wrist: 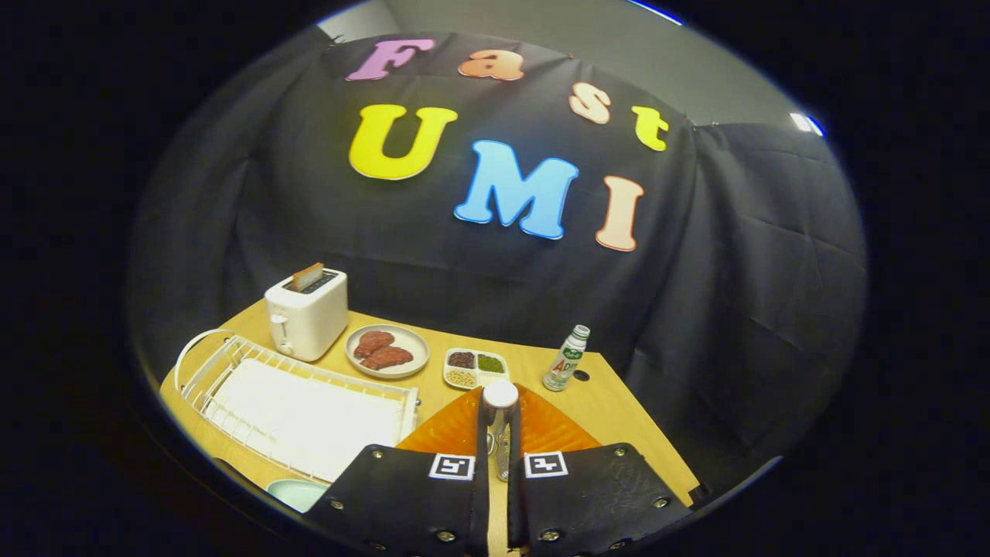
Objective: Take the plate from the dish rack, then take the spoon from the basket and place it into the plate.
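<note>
My gripper [497,472] is shut on a metal spoon [500,422], which stands upright between the fingers with its pale rounded end up. Just beyond the fingers, behind the spoon, lies the orange ribbed basket [545,425]. Left of the basket stands a white wire dish rack [232,363] holding a white tray. The rim of a pale green plate [298,493] shows on the table in front of the rack, beside my left finger [402,499], which partly hides it.
Beyond the rack stands a white toaster [306,313] with a slice of toast in it. Along the back of the wooden table [619,418] are a grey plate of meat [387,350], a three-part dish of grains [475,368] and a small bottle [565,358]. The table's edge runs close on the right.
</note>
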`<state>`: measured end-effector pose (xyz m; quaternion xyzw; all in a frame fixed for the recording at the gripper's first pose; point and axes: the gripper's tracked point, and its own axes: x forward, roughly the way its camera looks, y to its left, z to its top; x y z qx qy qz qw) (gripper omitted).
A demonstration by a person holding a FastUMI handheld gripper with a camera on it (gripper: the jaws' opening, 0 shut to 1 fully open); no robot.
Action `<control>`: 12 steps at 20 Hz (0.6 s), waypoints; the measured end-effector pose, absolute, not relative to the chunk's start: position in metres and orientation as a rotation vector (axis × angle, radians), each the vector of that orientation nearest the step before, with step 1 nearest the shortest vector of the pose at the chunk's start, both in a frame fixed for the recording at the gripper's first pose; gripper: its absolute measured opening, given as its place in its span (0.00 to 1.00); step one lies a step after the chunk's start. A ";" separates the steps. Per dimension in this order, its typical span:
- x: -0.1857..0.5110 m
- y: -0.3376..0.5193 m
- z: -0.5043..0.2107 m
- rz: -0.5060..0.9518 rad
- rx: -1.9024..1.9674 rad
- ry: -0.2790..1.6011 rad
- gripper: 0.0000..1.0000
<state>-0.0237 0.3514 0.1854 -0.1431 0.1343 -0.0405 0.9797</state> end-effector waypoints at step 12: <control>-0.124 0.482 0.109 0.234 -0.271 0.405 0.09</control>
